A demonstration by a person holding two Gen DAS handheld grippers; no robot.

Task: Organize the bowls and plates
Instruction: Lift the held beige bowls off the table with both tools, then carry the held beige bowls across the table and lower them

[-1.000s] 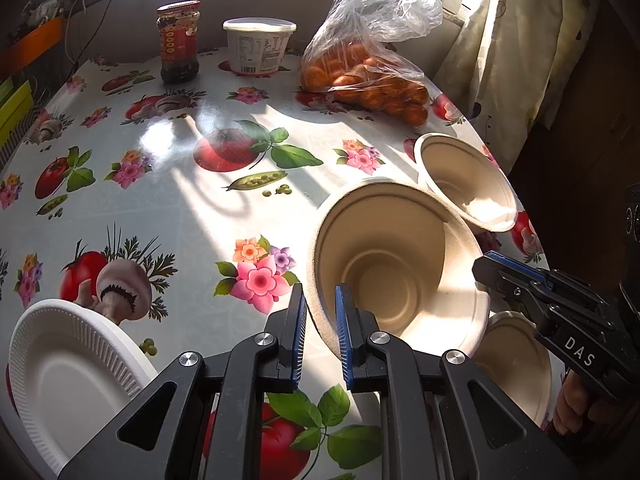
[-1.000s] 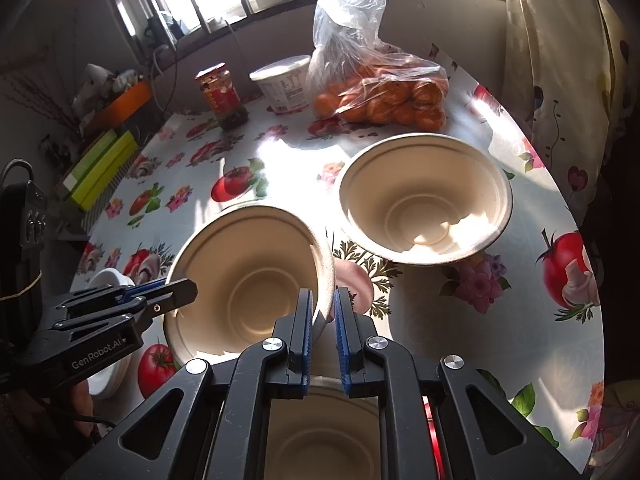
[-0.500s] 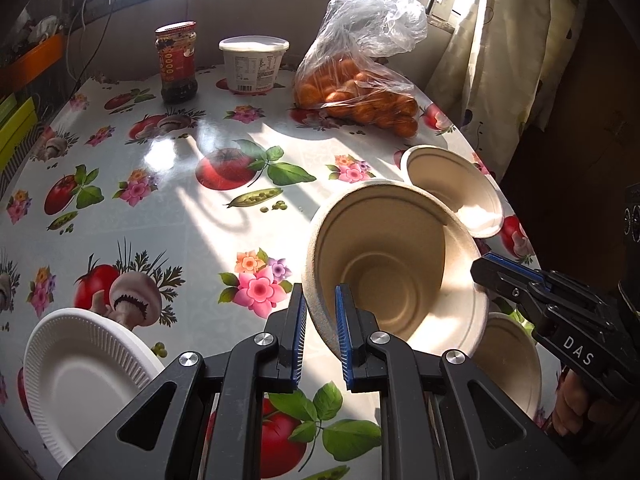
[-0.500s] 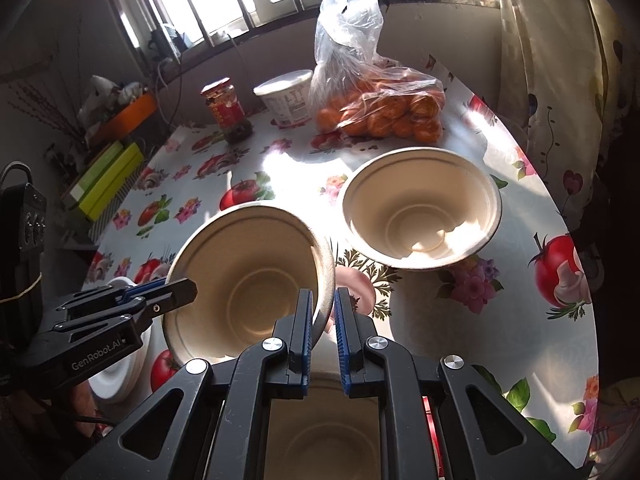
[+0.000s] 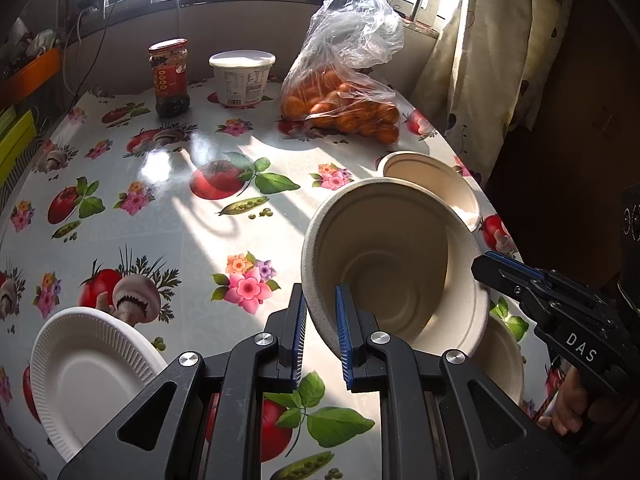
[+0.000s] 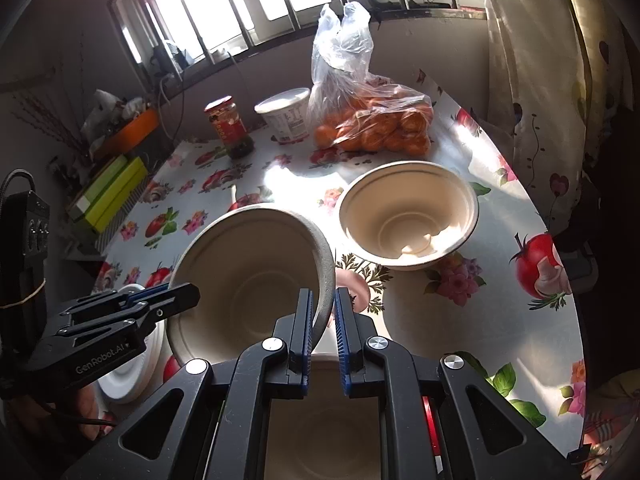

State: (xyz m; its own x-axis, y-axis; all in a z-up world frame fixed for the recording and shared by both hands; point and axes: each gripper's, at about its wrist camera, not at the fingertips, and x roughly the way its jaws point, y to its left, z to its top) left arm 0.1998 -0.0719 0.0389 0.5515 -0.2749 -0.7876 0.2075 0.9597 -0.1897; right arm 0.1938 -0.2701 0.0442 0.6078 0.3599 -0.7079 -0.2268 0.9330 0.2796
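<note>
Both grippers hold one beige paper bowl [image 5: 394, 264] by opposite rims, lifted and tilted above the table. My left gripper [image 5: 320, 322] is shut on its near rim. My right gripper [image 6: 323, 322] is shut on the other rim of the same bowl [image 6: 248, 276]. A second beige bowl [image 5: 506, 354] sits directly below it, also seen under my right gripper [image 6: 320, 408]. A third beige bowl [image 6: 408, 216] stands farther back [image 5: 432, 180]. A white paper plate [image 5: 86, 372] lies at the near left edge, also seen in the right wrist view [image 6: 132, 376].
At the back of the fruit-print table stand a red-labelled jar [image 5: 169, 78], a white tub [image 5: 242, 78] and a plastic bag of oranges [image 5: 340, 100]. A curtain [image 5: 492, 48] hangs past the right edge. Green boxes [image 6: 108, 192] lie left of the table.
The held bowl has risen higher above the table with both grippers. Both views have pulled up and back, showing more of the window.
</note>
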